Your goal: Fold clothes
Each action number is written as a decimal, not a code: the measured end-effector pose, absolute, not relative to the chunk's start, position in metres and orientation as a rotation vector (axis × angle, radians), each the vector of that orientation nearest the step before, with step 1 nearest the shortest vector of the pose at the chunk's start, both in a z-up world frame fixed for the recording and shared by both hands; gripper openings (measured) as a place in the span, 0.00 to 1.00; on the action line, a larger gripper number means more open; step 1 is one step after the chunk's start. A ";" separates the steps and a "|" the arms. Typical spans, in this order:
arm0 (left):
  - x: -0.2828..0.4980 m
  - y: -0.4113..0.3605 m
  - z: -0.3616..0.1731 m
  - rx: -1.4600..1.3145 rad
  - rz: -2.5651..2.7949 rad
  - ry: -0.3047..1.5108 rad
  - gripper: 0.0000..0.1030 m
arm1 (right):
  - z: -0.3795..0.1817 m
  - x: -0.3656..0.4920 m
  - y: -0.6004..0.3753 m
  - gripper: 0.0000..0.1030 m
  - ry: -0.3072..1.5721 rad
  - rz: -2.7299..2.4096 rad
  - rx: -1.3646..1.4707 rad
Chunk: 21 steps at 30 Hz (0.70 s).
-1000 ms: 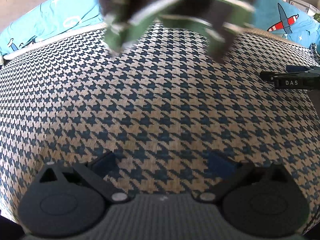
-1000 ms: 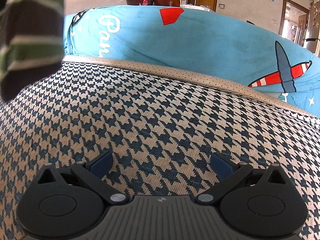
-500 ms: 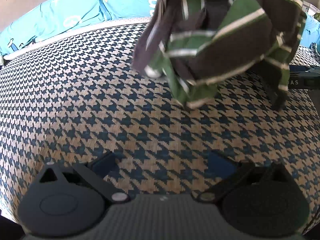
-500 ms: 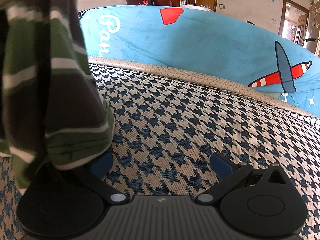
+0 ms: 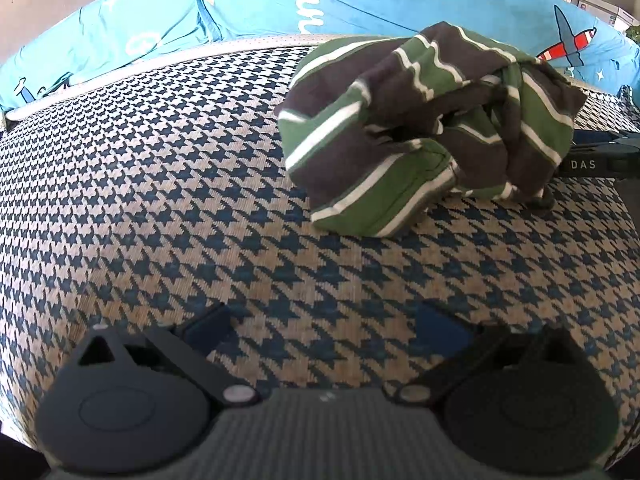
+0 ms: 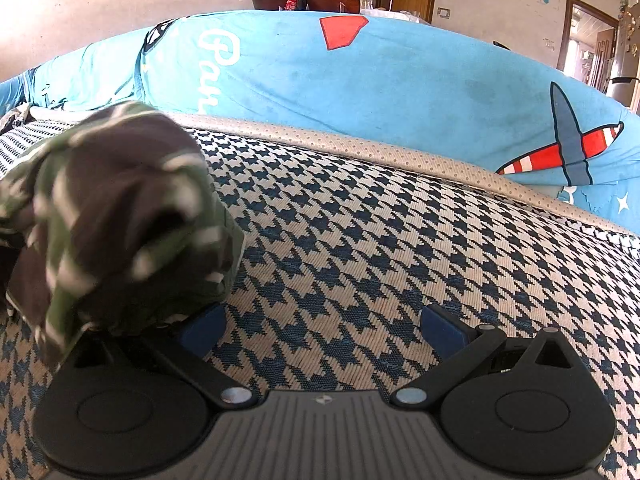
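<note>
Clothes: one crumpled garment (image 5: 432,128), striped green, dark brown and white, is seen lying in a heap on a houndstooth-patterned cushion (image 5: 160,200). Two tongs are counted. The left tongs (image 5: 324,326) are held low and level over the cushion, fingers spread wide apart with nothing between them. The garment is placed ahead of them and to the right, well apart from the blue fingertips (image 5: 440,330). The right tongs (image 6: 320,326) are likewise held low, fingers parted and empty between. In the right wrist view the garment (image 6: 120,216) is blurred and sits at the left, draped just over the left blue fingertip (image 6: 202,330). Behind the cushion one light blue cover (image 6: 400,92) printed with aeroplanes is seen. A black bar marked "DAS" (image 5: 592,165) shows beside the garment's right edge.
</note>
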<state>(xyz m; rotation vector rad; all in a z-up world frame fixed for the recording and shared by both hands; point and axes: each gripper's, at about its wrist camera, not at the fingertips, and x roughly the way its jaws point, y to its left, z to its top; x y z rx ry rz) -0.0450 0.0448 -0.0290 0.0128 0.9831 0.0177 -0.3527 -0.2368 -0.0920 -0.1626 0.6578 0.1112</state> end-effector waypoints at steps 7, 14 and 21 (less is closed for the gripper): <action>-0.036 0.039 -0.028 0.015 0.029 0.981 1.00 | -0.092 -0.352 -0.236 1.00 0.658 0.112 -0.162; -0.040 0.002 -0.035 0.026 0.041 0.959 1.00 | -0.092 -0.352 -0.236 1.00 0.658 0.112 -0.162; -0.025 -0.029 -0.038 0.026 0.054 0.944 1.00 | -0.091 -0.352 -0.236 1.00 0.658 0.112 -0.162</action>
